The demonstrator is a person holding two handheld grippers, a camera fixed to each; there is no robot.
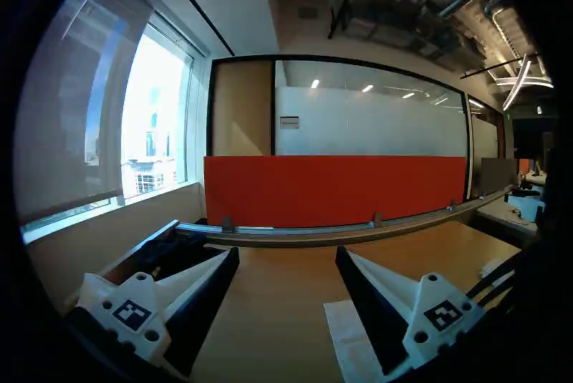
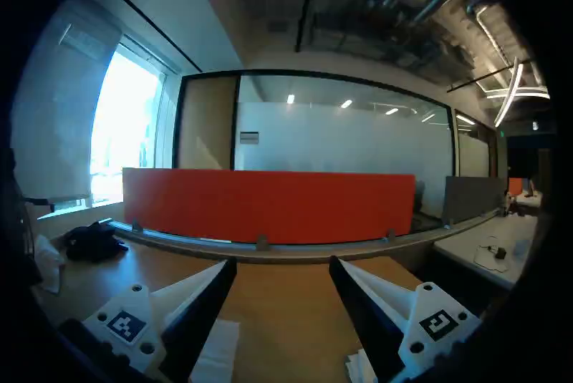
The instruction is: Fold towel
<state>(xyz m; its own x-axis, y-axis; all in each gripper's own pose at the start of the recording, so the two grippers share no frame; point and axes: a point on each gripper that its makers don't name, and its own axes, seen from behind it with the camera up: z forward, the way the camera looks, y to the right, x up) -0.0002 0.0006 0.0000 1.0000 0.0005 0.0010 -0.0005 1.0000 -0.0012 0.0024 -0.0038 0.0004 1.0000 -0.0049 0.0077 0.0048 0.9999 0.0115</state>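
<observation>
Towel (image 1: 349, 336), white, flat on the wooden bench (image 1: 286, 297), low in the left gripper view, partly hidden behind the right-hand finger, one corner toward the middle of the gap. Left gripper view, left to right: bright window (image 1: 154, 132); dark bundle (image 1: 168, 247) on the far left of the bench, behind the left-hand finger; left gripper (image 1: 286, 250), jaws wide apart above bare wood, clamped on nothing; orange partition (image 1: 333, 190) along the far edge of the bench, with a frosted glass wall (image 1: 372, 122) above it; dark cables (image 1: 501, 275) just beside the right-hand finger; white bench (image 1: 526, 204) farther right, well apart from the towel. Right gripper view, left to right: crumpled white cloth (image 2: 46, 261) at the far left edge; dark bundle (image 2: 93, 241) just beside it on the bench; towel (image 2: 218, 351) low in the gap, flat on the wood, its left side hidden behind the left-hand finger; right gripper (image 2: 281, 262), jaws likewise wide apart and clamped on nothing, above the bench and pointed at the orange partition; white patch (image 2: 357, 367), layered at its edge, tucked against the right-hand finger, whether part of the same towel impossible to tell; white bench at the far right with small items on top, too small to identify.
</observation>
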